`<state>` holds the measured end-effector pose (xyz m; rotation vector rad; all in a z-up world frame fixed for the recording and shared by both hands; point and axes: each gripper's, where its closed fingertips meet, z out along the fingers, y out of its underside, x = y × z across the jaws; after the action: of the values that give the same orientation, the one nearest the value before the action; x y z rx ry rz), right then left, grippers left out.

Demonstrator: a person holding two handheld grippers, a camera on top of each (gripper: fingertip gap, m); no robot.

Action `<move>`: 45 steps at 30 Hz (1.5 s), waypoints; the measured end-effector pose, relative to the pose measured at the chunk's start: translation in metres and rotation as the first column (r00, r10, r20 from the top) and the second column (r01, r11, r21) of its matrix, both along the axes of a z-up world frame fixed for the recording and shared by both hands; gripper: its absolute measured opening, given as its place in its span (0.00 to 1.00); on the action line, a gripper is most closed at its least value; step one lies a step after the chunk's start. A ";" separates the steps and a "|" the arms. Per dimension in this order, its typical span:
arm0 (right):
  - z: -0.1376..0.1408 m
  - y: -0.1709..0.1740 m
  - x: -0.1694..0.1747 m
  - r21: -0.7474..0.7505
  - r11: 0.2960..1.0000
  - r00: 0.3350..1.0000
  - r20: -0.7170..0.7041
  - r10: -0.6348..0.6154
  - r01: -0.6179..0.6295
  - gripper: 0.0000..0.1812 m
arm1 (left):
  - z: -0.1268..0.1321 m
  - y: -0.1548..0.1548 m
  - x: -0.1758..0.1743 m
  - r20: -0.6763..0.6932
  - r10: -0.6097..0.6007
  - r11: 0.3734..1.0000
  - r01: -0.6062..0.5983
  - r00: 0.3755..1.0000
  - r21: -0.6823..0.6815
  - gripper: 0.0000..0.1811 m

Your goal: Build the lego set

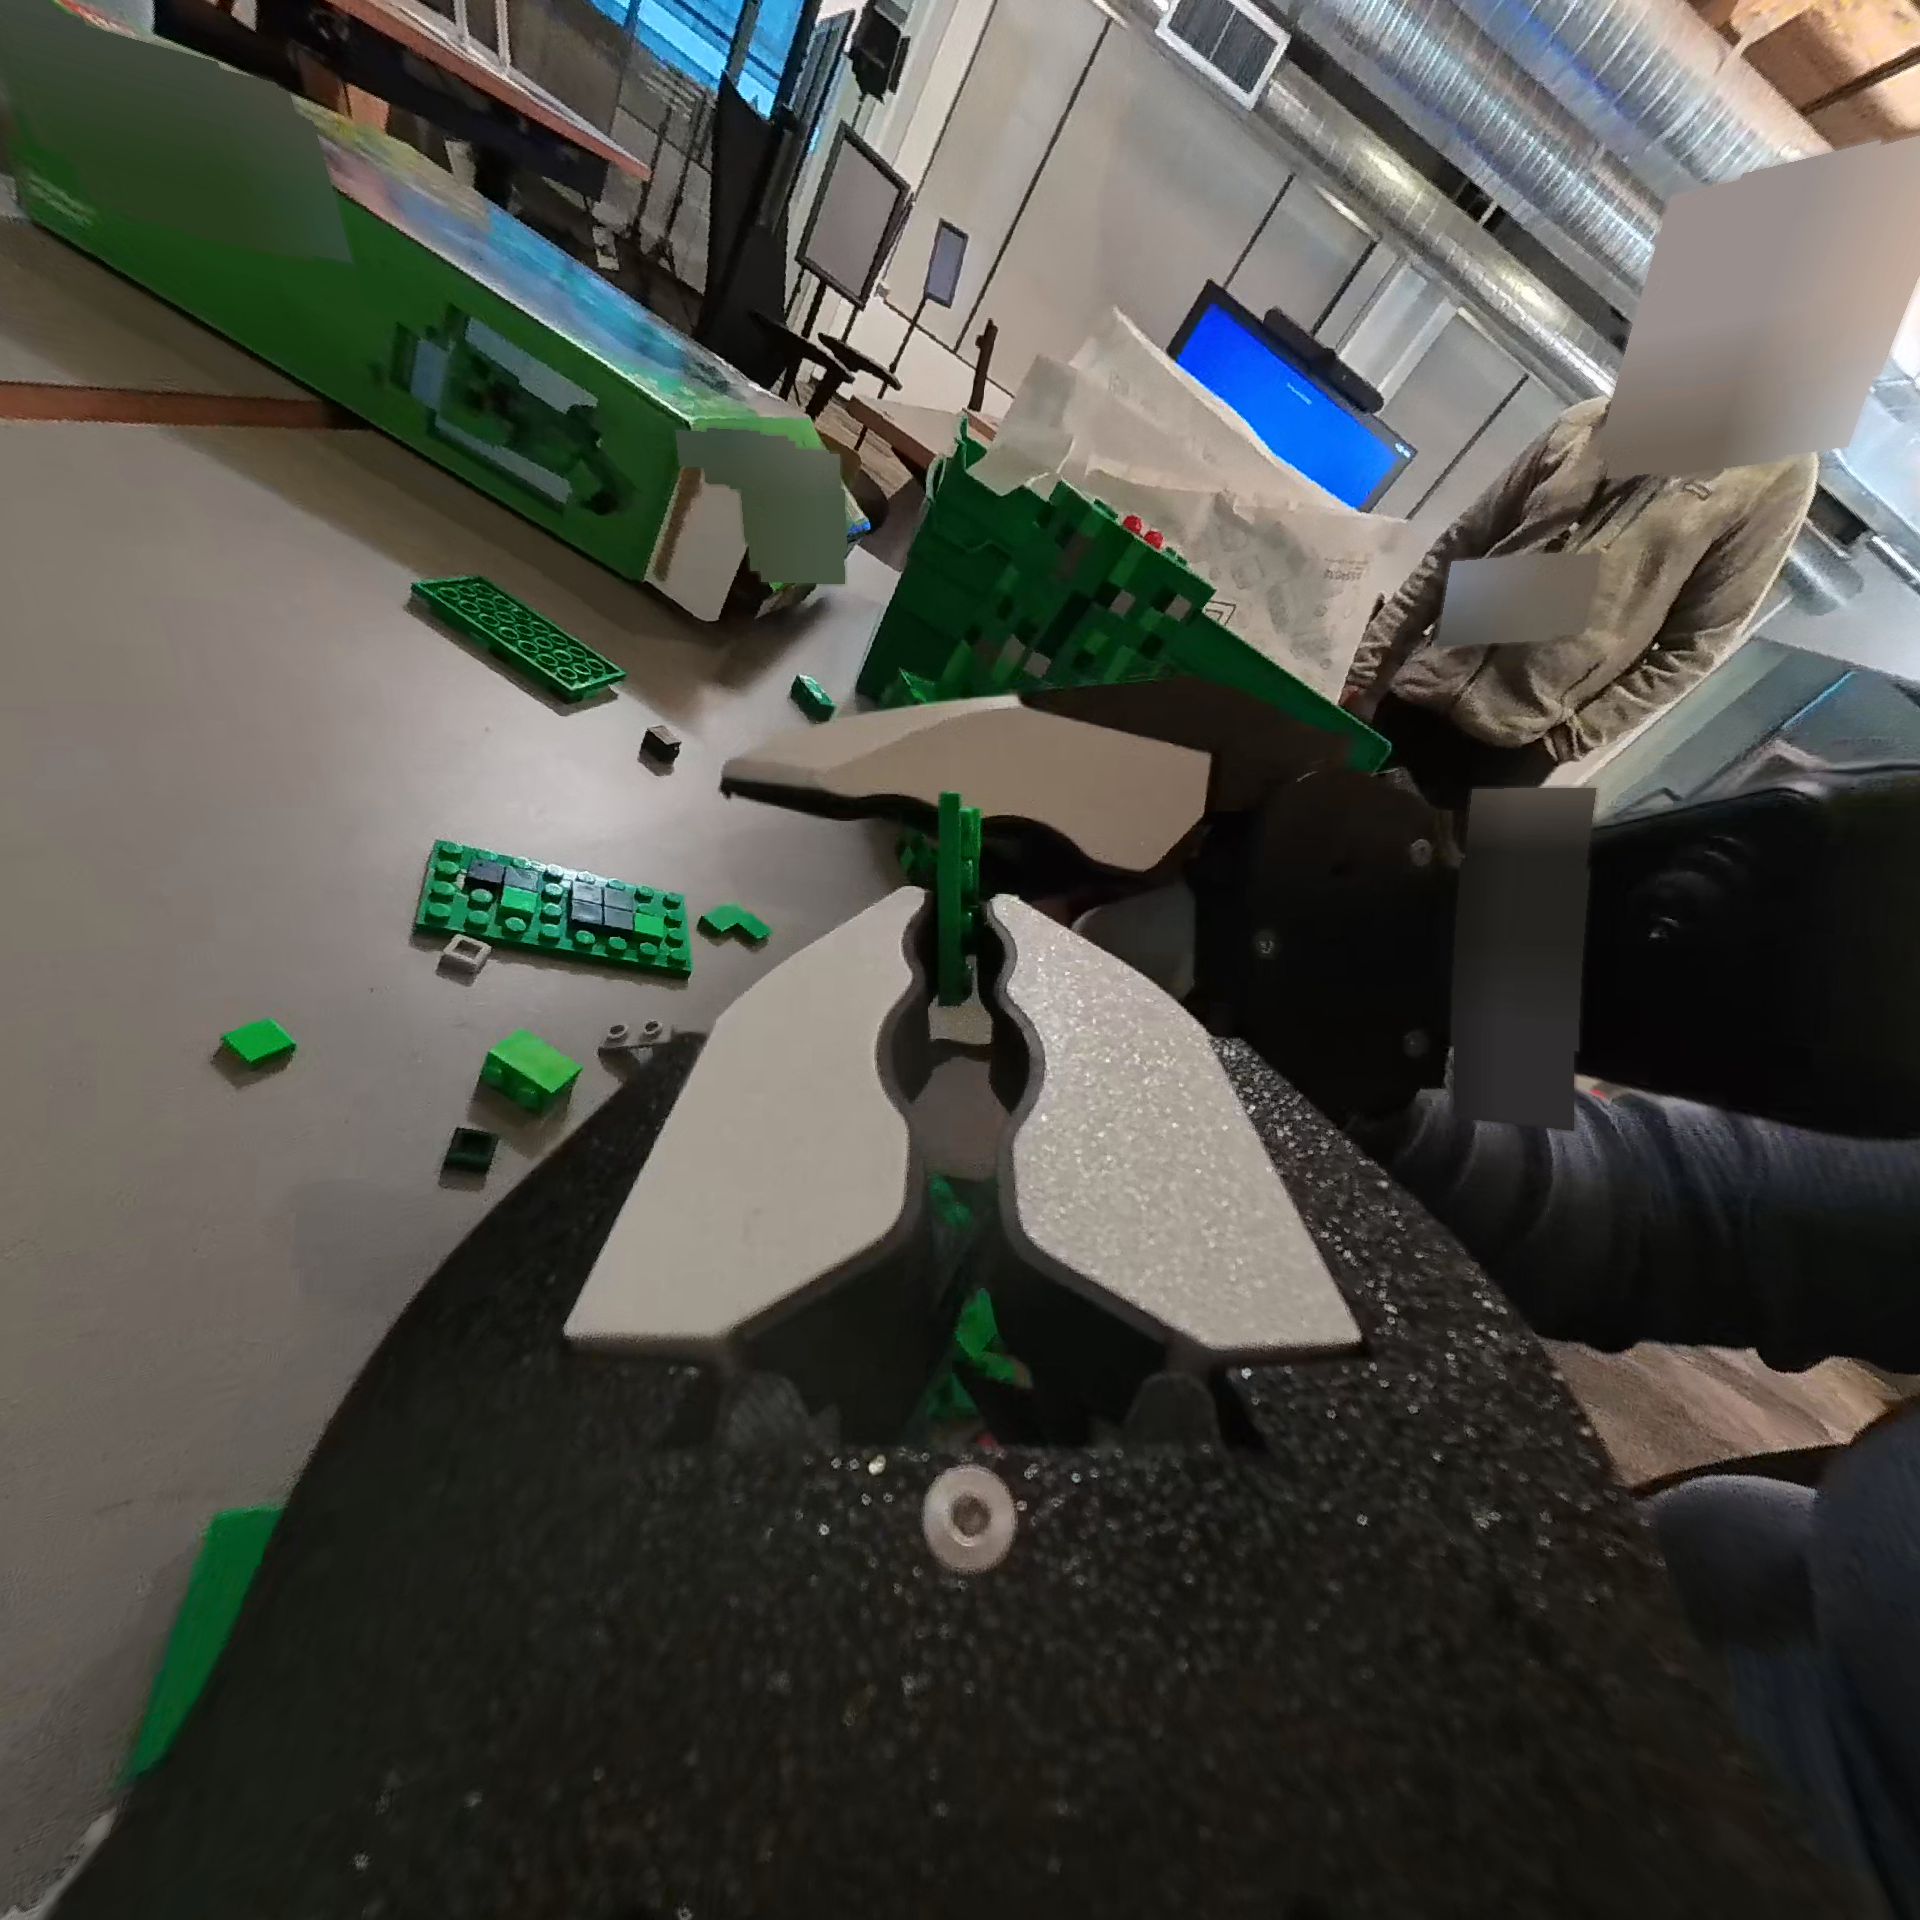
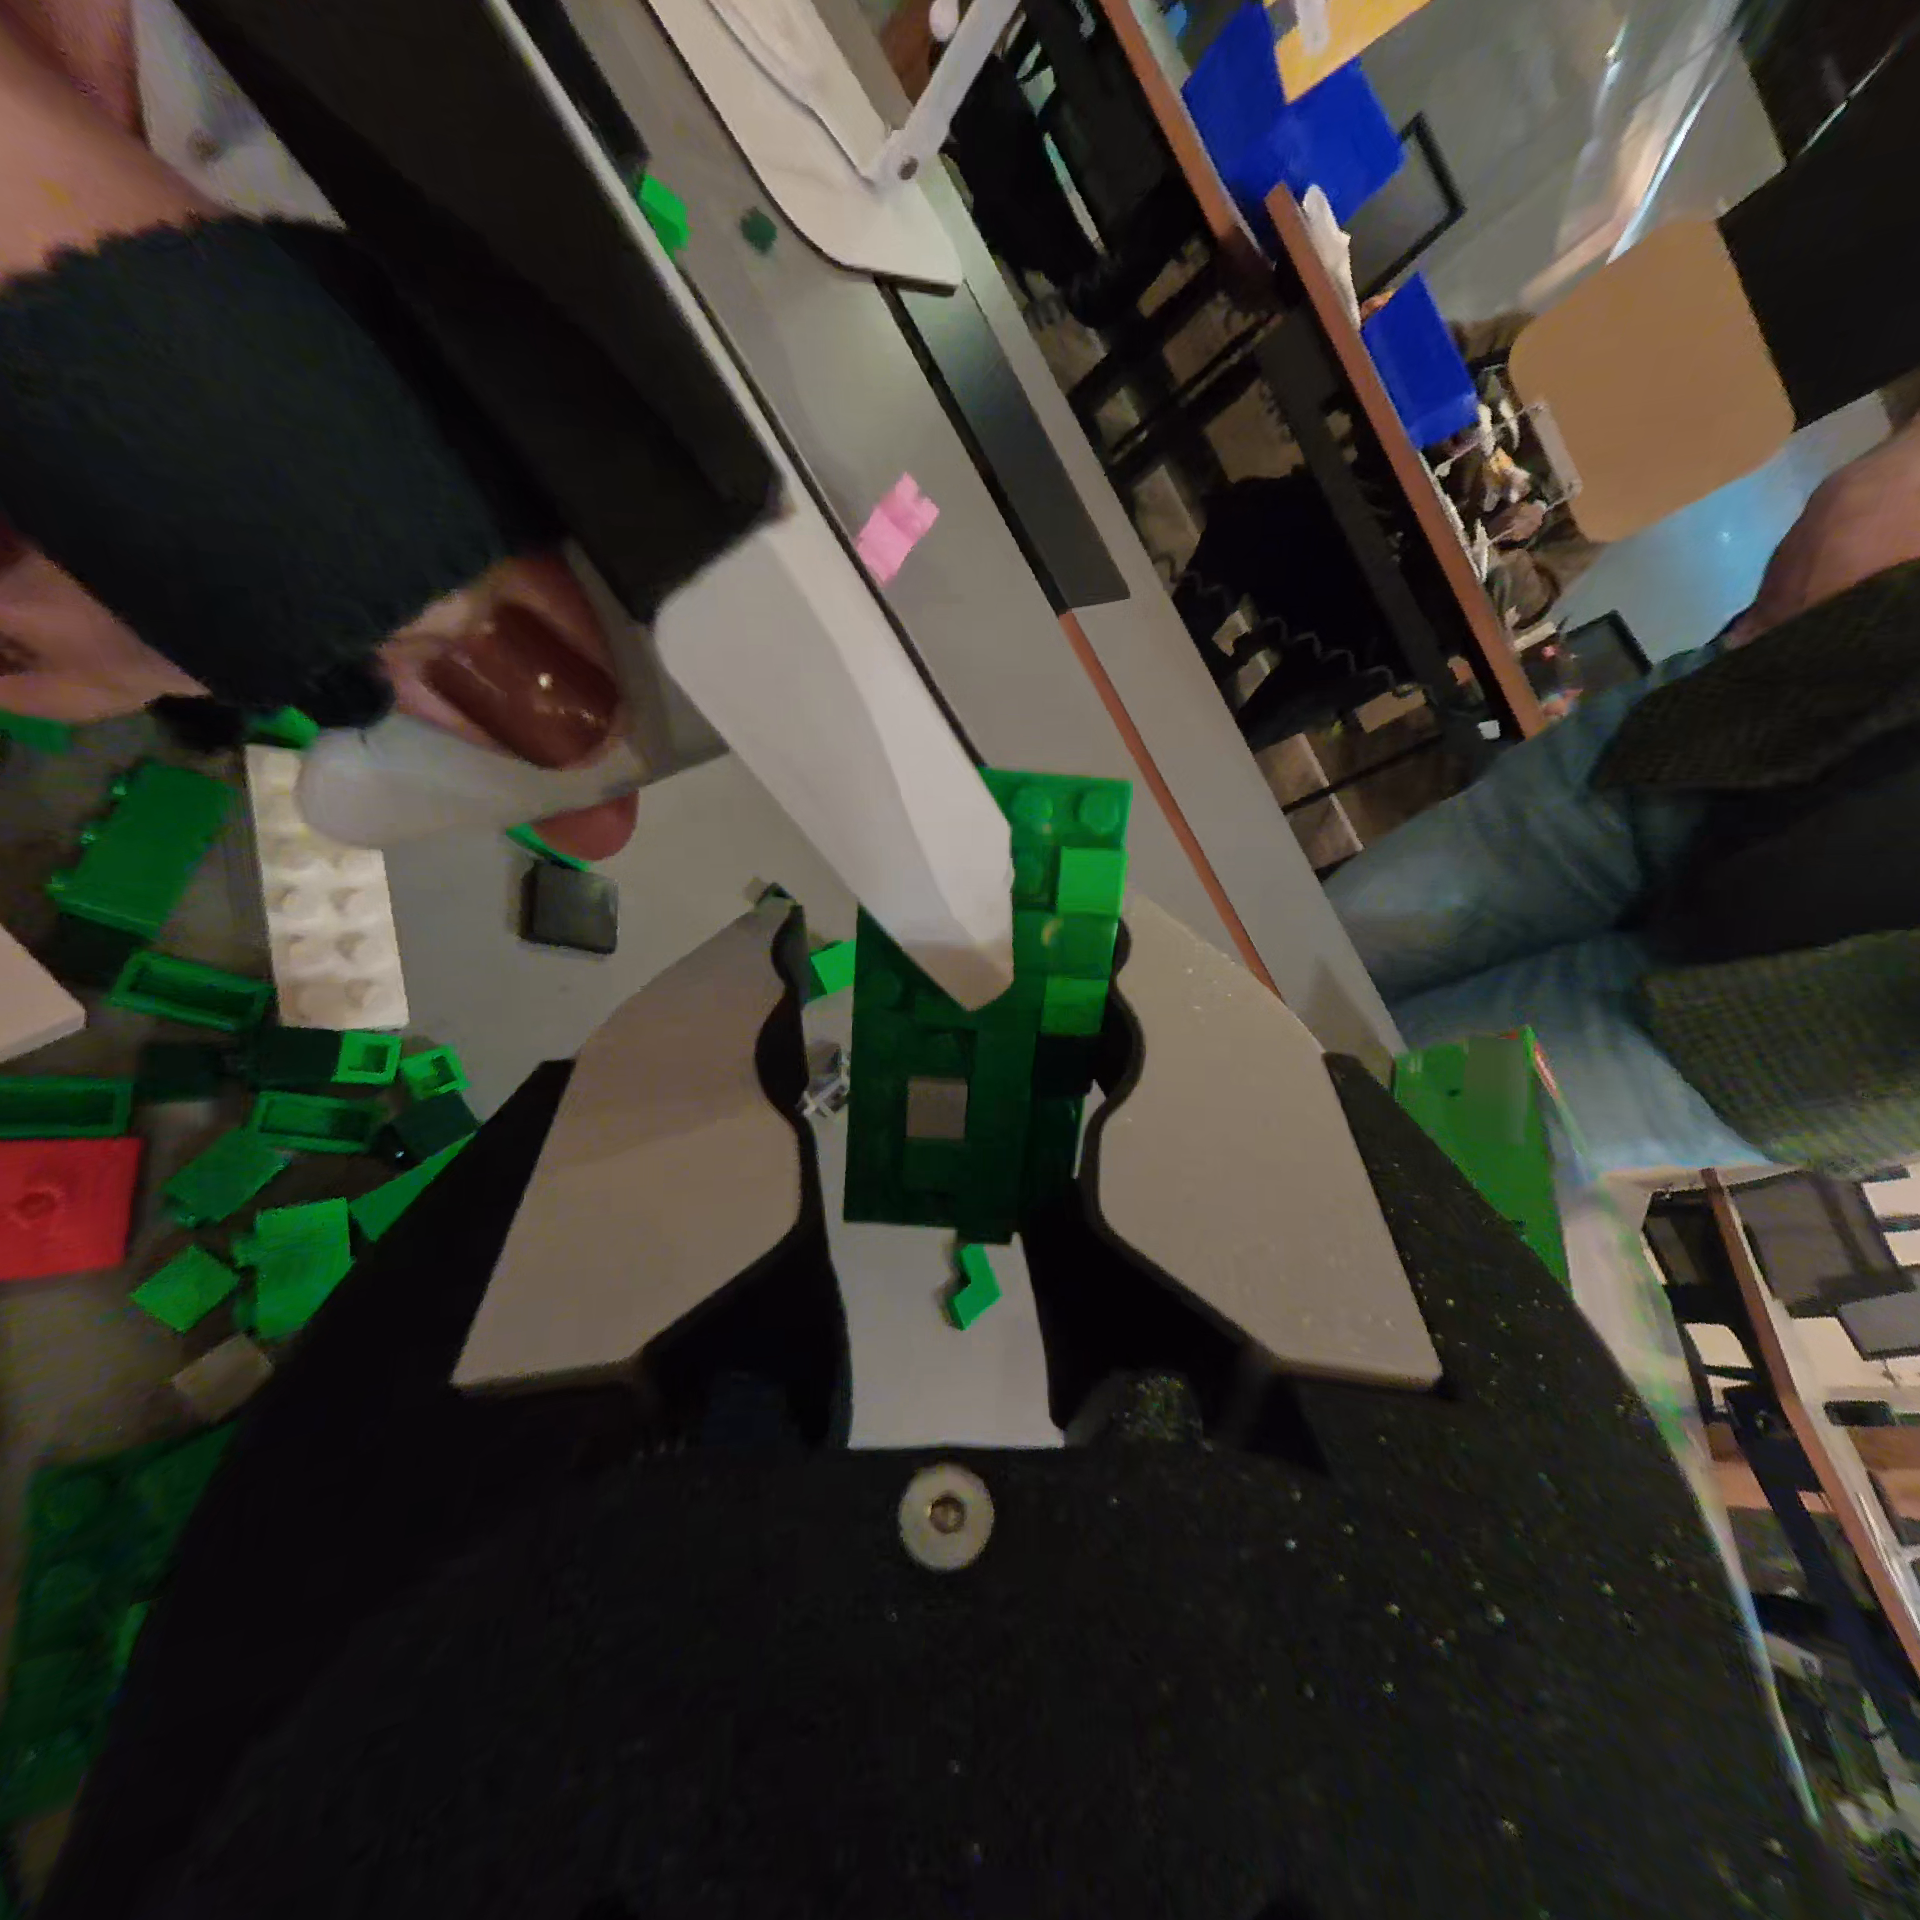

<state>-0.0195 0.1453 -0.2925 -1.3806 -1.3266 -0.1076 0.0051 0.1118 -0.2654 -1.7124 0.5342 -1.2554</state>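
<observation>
A thin green Lego plate [image 1: 954, 883] with small tiles on it stands edge-on between my left gripper's [image 1: 956, 904] fingers, which are shut on its two faces. In the right wrist view the same plate [image 2: 966, 1143] faces the camera, with a grey tile on it. It lies between the fingers of my right gripper [image 2: 961, 920]. The right finger is against the plate's edge and a narrow gap shows at the left finger. The left gripper's finger [image 2: 883, 831] crosses the plate's face from the upper left. The right gripper's finger [image 1: 966, 769] rests on the plate's top edge.
On the grey table are a green set box [image 1: 416, 343], a partly built green model [image 1: 1039, 603], a studded plate with dark tiles [image 1: 551, 909] and another green plate [image 1: 520, 634]. Loose green pieces [image 2: 260, 1143], a red plate [image 2: 62, 1205] and a white plate [image 2: 322, 914] lie left. A person [image 1: 1579, 582] stands behind.
</observation>
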 end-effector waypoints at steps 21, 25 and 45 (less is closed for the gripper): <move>0.014 0.024 0.006 0.371 0.911 0.961 0.135 -0.242 0.177 0.21 | -0.001 0.008 -0.006 0.211 0.068 0.978 -0.023 0.975 -0.206 0.04; 0.005 0.020 0.004 0.304 0.948 0.973 0.176 -0.150 0.091 0.21 | -0.005 0.006 -0.004 0.063 -0.016 0.994 0.022 0.998 -0.103 0.06; -0.018 -0.010 0.000 0.136 0.968 0.950 0.261 0.172 -0.212 0.21 | -0.010 -0.015 -0.007 -0.081 -0.259 0.965 0.255 0.962 -0.055 0.11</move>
<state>-0.0199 0.1352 -0.3102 -1.1185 -1.6170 -0.2575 -0.0015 0.0969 -0.2758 -1.7832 0.8081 -1.3865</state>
